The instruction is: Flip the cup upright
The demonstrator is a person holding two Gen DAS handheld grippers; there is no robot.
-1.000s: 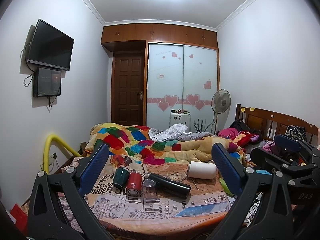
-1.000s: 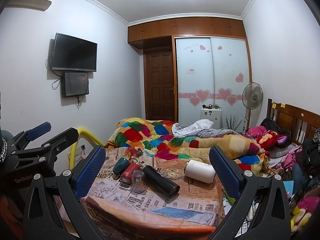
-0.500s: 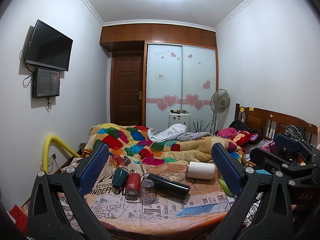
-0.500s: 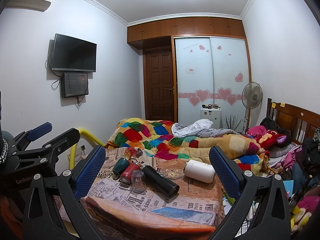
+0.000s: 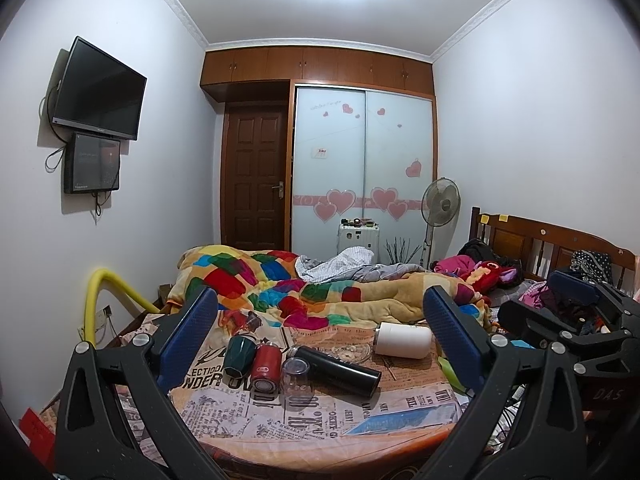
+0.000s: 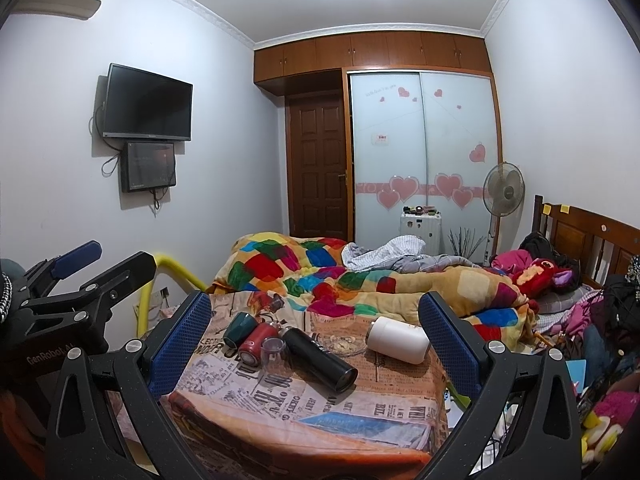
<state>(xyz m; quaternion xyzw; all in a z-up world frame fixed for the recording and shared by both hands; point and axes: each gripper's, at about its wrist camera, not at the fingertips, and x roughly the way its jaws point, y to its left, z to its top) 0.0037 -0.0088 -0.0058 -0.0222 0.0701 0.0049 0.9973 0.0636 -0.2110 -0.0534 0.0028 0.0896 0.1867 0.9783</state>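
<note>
Several cups lie on a newspaper-print cloth [image 5: 304, 412] on a table. A dark green cup [image 5: 239, 355], a red cup [image 5: 266, 367], a black flask [image 5: 338, 368] and a white cup [image 5: 402, 340] lie on their sides. A clear glass [image 5: 297, 378] stands among them. They also show in the right wrist view: green cup [image 6: 240, 326], red cup [image 6: 258, 342], glass [image 6: 274, 356], flask [image 6: 320, 354], white cup [image 6: 398, 339]. My left gripper [image 5: 320, 336] and right gripper [image 6: 316, 334] are open, empty, well short of the cups.
A bed with a colourful quilt [image 5: 304, 284] lies beyond the table. A wooden headboard [image 5: 552, 240] and piled clothes [image 6: 608, 312] are at right. A yellow pipe [image 5: 108, 284] is at left. A glass dish [image 6: 342, 344] sits behind the flask.
Both views have shifted only slightly; the cups have not moved and both grippers stay open.
</note>
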